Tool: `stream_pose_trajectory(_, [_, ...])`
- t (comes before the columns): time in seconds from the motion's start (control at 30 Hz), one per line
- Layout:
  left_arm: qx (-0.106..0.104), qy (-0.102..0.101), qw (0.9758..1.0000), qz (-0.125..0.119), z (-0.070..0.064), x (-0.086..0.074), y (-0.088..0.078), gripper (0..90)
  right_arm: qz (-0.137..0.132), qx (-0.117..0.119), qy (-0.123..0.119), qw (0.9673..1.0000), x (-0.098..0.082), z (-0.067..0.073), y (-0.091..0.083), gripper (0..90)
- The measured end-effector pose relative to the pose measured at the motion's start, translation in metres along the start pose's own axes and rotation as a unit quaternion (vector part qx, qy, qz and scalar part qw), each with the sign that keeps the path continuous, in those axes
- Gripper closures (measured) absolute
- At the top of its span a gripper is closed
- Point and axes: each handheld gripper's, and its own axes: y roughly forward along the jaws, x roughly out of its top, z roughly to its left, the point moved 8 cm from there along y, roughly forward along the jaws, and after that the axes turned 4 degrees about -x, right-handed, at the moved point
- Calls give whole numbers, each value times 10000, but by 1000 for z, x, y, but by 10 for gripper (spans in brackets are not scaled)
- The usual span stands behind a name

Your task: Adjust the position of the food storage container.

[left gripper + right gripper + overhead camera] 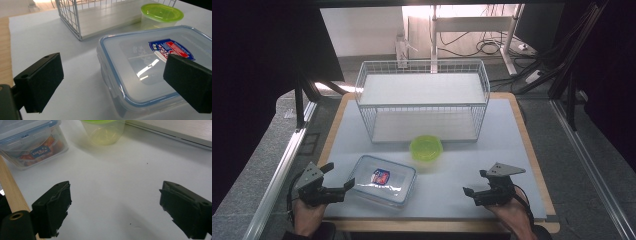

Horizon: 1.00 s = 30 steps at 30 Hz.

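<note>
Clear rectangular plastic box (382, 180), blue-rimmed; left hand-held gripper (339, 181) and right hand-held gripper (475, 182) gape apart, empty.

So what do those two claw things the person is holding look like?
Each hand-held gripper is black, with two chunky, flat-faced rectangular jaws. The left hand-held gripper and the right hand-held gripper each carry a grey three-cornered plate on top. A black cable trails from each one back by the wrist. Small round screw holes show near the jaw bases in the gripper views.
</note>
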Motion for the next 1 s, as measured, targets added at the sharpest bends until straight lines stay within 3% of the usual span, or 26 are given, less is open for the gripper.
stream_pose_trajectory(0.17, [-119,-2,9999,51,-2,-2,5,37,-101,-45,3,9999,2,-2,-4,163])
stream_pose_trajectory(0.33, [-17,237,9997,-7,-5,-1,8,35,-31,13,28,10000,1,0,-1,207])
stream_pose_trajectory(0.57, [-90,128,9997,-166,-3,0,6,35,-26,-46,2,10000,2,-1,-2,241])
stream_pose_trajectory(0.73, [-87,180,9998,-96,-5,-1,9,40,-65,-17,-49,10000,3,0,-2,263])
stream_pose_trajectory(1.0, [-363,136,9992,-116,-10,-1,10,39,13,-6,-162,9999,10,2,4,296])
